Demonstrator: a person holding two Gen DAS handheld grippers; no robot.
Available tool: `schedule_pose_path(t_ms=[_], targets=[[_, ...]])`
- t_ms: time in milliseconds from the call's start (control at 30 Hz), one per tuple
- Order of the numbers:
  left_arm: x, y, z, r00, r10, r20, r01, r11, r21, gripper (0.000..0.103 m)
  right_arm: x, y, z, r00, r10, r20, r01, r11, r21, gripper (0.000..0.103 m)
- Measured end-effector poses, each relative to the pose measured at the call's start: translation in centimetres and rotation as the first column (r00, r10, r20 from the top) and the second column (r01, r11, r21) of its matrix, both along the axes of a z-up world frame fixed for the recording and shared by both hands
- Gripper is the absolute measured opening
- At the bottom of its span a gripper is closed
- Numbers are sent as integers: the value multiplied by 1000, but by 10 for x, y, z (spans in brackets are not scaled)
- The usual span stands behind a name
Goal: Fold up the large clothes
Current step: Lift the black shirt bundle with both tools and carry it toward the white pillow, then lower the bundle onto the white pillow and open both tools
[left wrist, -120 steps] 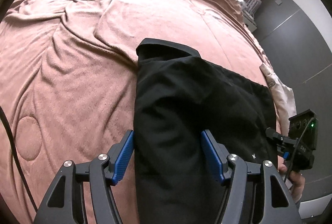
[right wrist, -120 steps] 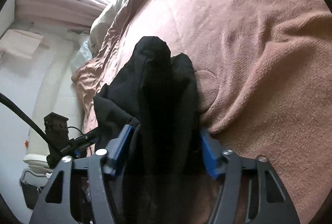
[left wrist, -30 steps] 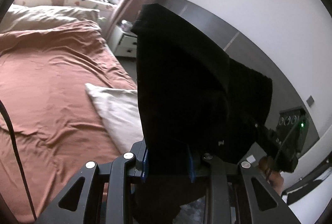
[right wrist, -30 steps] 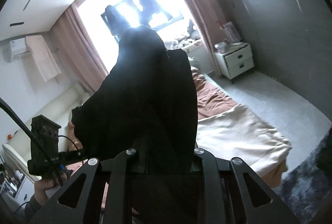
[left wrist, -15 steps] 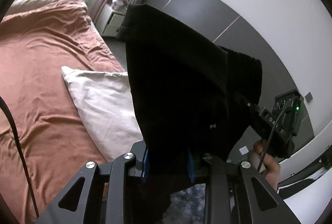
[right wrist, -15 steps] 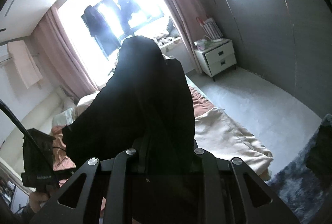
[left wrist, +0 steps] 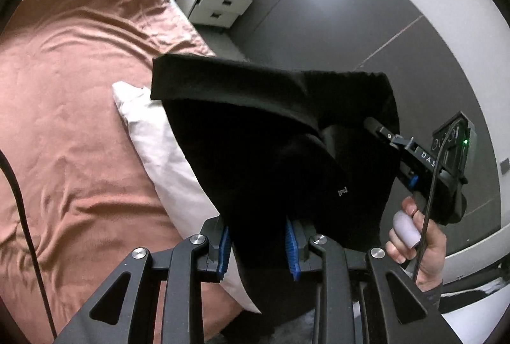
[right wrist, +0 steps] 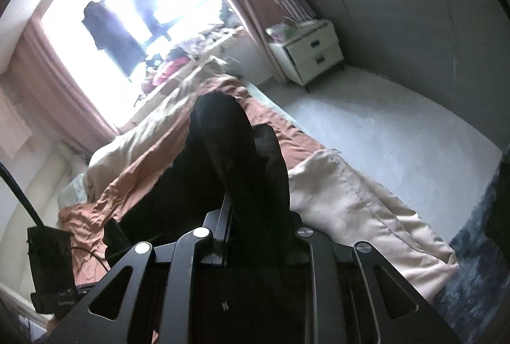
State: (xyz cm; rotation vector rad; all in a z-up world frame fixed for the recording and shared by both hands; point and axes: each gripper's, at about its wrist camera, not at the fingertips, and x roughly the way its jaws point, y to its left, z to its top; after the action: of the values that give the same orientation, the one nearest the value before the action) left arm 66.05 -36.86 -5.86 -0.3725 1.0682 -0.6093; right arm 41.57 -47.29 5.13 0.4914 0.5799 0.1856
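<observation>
We held the black garment (left wrist: 271,152) aloft, left tongs (left wrist: 258,243) and right tongs (right wrist: 258,216) both pinching it, so it hung clear of the bed (left wrist: 63,120).

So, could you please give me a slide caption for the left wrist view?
Left gripper and right gripper hold a black garment above the bed.

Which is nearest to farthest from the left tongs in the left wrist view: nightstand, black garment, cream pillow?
1. Black garment: clamped in the left tongs, draped up and to the right.
2. Cream pillow: just left of the garment, at the bed's edge.
3. White nightstand: farthest, upper centre, against the grey wall past the bed.
</observation>
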Motion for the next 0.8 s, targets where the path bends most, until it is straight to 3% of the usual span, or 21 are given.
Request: schedule_pose_path(t_ms=[167,400,567,800], targets=[[36,-1,-36,999,-3,-44,4,1000,31,30,38,10,-3,998,-17,-68,17,1000,4,11],[76,12,-76,996,-6,-84,6,1000,7,30,88,24,-7,988,-18,-154,14,1000,-27,8],[94,18,-92,994,-6,-111,5,1000,-8,28,115,25,-7,979,-45,-198,41,999,-27,8],[129,22,-96,997,2,-73,-5,1000,-31,28,124,27,-4,966,-141,-216,133,990,-52,11]])
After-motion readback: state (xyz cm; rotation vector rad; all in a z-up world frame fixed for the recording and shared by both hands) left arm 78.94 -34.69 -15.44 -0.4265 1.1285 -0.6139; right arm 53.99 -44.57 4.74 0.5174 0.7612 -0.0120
